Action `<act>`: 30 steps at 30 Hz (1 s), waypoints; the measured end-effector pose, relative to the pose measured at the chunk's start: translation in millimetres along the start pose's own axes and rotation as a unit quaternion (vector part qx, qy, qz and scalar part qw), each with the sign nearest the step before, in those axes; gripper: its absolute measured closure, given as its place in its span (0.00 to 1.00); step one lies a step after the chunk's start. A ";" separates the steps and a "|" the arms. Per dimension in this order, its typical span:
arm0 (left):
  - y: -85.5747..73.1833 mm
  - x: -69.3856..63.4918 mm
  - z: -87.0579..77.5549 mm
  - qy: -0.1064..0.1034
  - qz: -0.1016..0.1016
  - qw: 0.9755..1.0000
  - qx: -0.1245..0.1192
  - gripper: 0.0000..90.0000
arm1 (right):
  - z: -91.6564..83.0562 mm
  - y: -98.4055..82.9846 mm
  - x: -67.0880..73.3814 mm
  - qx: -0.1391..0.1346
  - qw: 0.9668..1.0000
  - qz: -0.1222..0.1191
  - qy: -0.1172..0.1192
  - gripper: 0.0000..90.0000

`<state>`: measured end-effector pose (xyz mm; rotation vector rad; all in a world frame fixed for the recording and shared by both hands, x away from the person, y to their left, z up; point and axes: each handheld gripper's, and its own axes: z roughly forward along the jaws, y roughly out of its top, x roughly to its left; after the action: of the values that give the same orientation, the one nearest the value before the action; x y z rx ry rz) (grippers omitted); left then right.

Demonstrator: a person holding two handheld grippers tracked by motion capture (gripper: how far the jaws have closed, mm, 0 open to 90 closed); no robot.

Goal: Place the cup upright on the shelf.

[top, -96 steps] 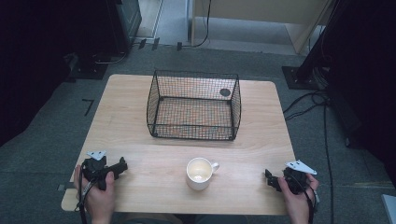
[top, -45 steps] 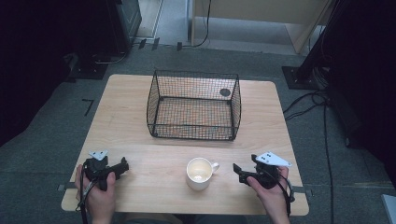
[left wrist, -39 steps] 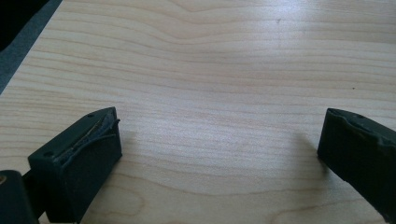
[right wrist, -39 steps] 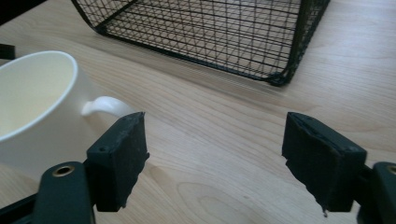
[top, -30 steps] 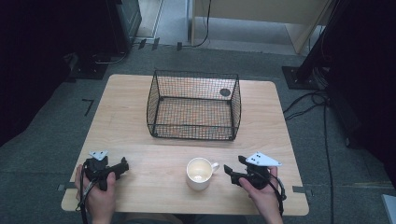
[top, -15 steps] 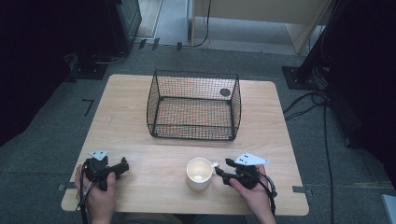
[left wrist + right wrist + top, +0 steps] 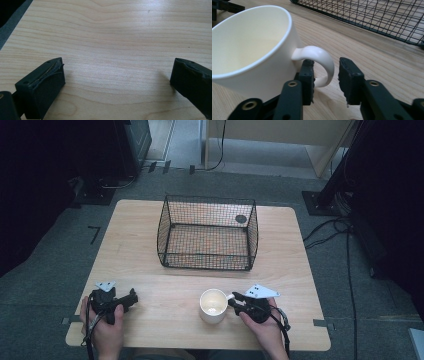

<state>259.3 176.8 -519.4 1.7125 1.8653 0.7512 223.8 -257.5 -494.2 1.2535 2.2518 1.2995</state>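
Desk (image 7: 150, 255) of light wood carries everything. Left gripper (image 7: 131, 298) rests at the near left corner, its fingers (image 7: 42, 85) wide apart with bare wood between them. White mug (image 7: 213, 305) stands at the near middle, before the wire basket (image 7: 207, 233). Right gripper (image 7: 235, 301) has just been closing: one finger is inside the handle (image 7: 324, 61), the other just outside, not yet pressing.

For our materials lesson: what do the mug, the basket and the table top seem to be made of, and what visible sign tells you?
Mug: probably glazed ceramic; smooth cream-white surface with a soft sheen and thick rim.
Basket: black wire mesh, likely coated metal; thin crossing rods you can see through.
Table top: light wood or wood-look laminate; wavy grain lines, matt finish.
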 end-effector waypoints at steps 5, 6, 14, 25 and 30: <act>0.0 -0.2 0.0 -0.001 0.002 1.000 0.000 0.00 | -3.3 -2.6 -1.7 -0.003 1.000 0.008 0.021 0.76; 0.0 -0.3 0.0 -0.001 0.002 1.000 0.000 0.00 | -3.3 -2.6 -1.7 -0.003 1.000 0.008 0.021 0.76; 0.0 -0.2 0.0 -0.002 0.003 1.000 0.000 0.00 | -10.7 -7.7 0.2 0.008 0.999 -0.010 0.050 0.70; 0.0 -0.4 0.0 -0.003 0.003 1.000 0.000 0.00 | -9.6 -8.3 16.5 0.005 0.992 -0.057 0.113 0.65; 0.0 -0.4 0.0 -0.003 0.004 1.000 0.000 0.00 | -5.7 -6.6 23.2 0.006 0.989 -0.069 0.129 0.73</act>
<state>259.4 176.5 -519.4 1.7204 1.8560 0.7476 203.0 -244.2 -491.9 0.9607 2.4729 1.4689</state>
